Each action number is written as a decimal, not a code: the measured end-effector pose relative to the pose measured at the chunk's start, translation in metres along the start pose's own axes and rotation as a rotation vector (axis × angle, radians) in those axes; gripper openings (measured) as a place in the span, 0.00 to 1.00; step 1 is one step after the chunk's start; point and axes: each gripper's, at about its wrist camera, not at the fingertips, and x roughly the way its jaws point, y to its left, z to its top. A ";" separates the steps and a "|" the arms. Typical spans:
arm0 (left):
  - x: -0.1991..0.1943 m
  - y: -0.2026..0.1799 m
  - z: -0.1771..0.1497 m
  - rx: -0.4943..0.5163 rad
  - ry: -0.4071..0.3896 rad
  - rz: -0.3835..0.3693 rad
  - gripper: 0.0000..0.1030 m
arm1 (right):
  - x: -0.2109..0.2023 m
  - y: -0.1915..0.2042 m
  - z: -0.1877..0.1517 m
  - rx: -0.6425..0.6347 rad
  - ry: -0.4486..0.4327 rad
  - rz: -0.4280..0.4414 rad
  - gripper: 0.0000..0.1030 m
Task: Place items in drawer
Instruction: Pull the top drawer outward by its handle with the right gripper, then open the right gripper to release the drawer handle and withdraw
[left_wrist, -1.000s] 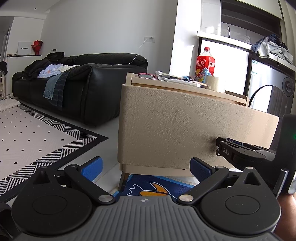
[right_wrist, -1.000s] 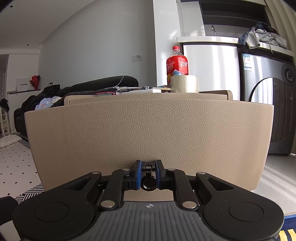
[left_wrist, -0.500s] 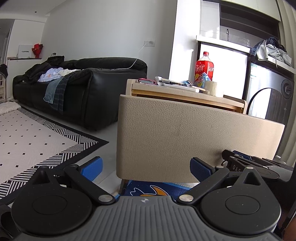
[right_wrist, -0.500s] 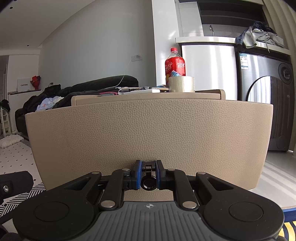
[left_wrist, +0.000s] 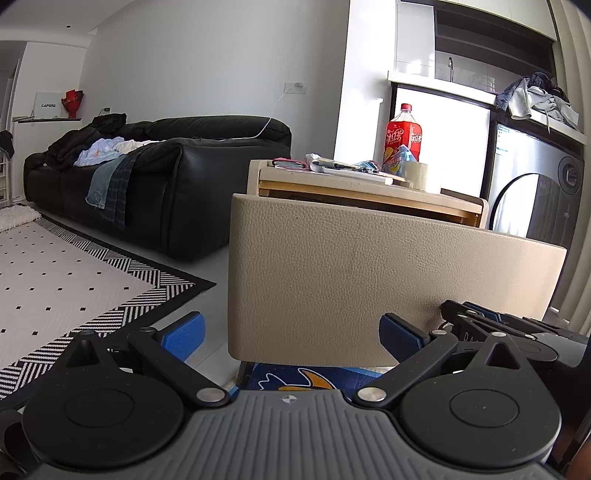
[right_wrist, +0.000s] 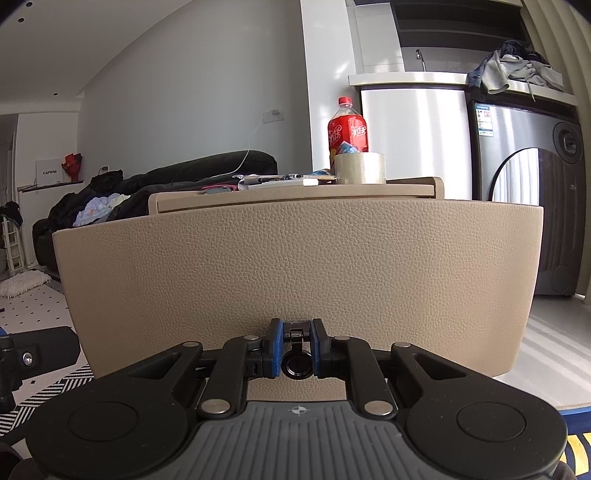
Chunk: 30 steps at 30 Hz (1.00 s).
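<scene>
Tape roll (right_wrist: 360, 168) before bottle (right_wrist: 347, 127), atop cabinet (right_wrist: 295, 190)

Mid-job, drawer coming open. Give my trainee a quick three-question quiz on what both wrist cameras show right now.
1. True or false: the right gripper is shut on the drawer pull.
2. Multiple choice: the left gripper is A) clamped on the tape roll, B) open and holding nothing, C) gripping the soda bottle.
3. Fill in: in the left wrist view, the drawer front stands forward of the cabinet, so the drawer is partly ____.

Key: 1 true; 2 B; 3 open.
</scene>
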 end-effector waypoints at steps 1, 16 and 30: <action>0.000 0.000 0.000 0.000 0.000 0.000 1.00 | 0.000 0.000 0.000 0.001 -0.001 0.001 0.16; 0.001 -0.007 0.005 0.002 -0.020 0.002 1.00 | -0.007 0.007 0.002 -0.042 -0.014 -0.002 0.32; 0.007 0.002 0.025 -0.017 -0.113 0.000 1.00 | -0.027 -0.004 -0.001 -0.053 -0.082 0.007 0.54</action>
